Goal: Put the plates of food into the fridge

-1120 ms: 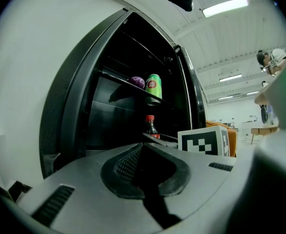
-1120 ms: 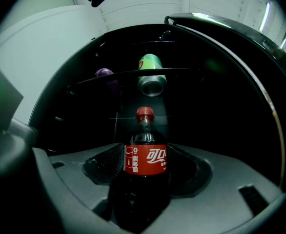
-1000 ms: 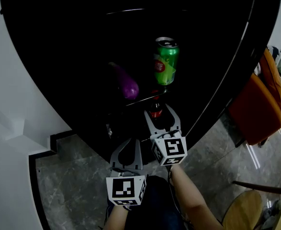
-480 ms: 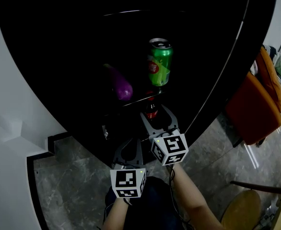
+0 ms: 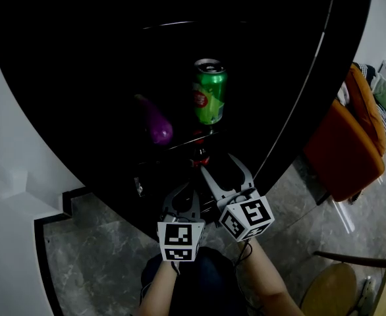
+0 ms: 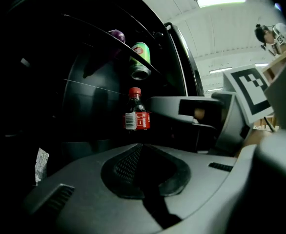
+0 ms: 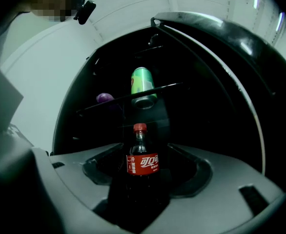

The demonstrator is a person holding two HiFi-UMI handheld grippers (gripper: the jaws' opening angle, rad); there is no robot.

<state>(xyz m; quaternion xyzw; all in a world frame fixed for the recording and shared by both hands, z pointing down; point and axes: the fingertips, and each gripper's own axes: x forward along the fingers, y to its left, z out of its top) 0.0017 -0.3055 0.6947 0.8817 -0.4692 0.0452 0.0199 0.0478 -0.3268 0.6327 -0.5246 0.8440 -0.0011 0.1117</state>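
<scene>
Far L: white wall (image 5: 8, 143). Next to it the big black fridge (image 5: 61, 97) stands open, v. dark inside. A thin glass shelf (image 5: 180, 142) runs across it. A purple eggplant (image 5: 155, 122) lies near the shelf's L end. A green drink can (image 5: 209, 101) w/ a silver top stands at the shelf's R end, near the front edge, a bit apart from the eggplant. Under the shelf's front edge, below the can, a small dark cola bottle (image 5: 199, 157) w/ a red cap and red label stands upright. Too dark to see what it stands on.

The grey L gripper (image 5: 182, 191) is low, at the fridge's bottom edge. Its jaws are together at the tips & hold nothing. The bottle is ahead of it, apart.

The R gripper (image 5: 220, 164) is just beside it, pointing into the fridge. Its jaws are wide apart. In the R gripper view the bottle shows right btwn them w/ dark gaps on both sides; the pads don't press on it.

Below: grey stone floor (image 5: 101, 255). Far R: orange soft chair (image 5: 341, 157). Bottom R corner: round wooden stool (image 5: 331, 291).
</scene>
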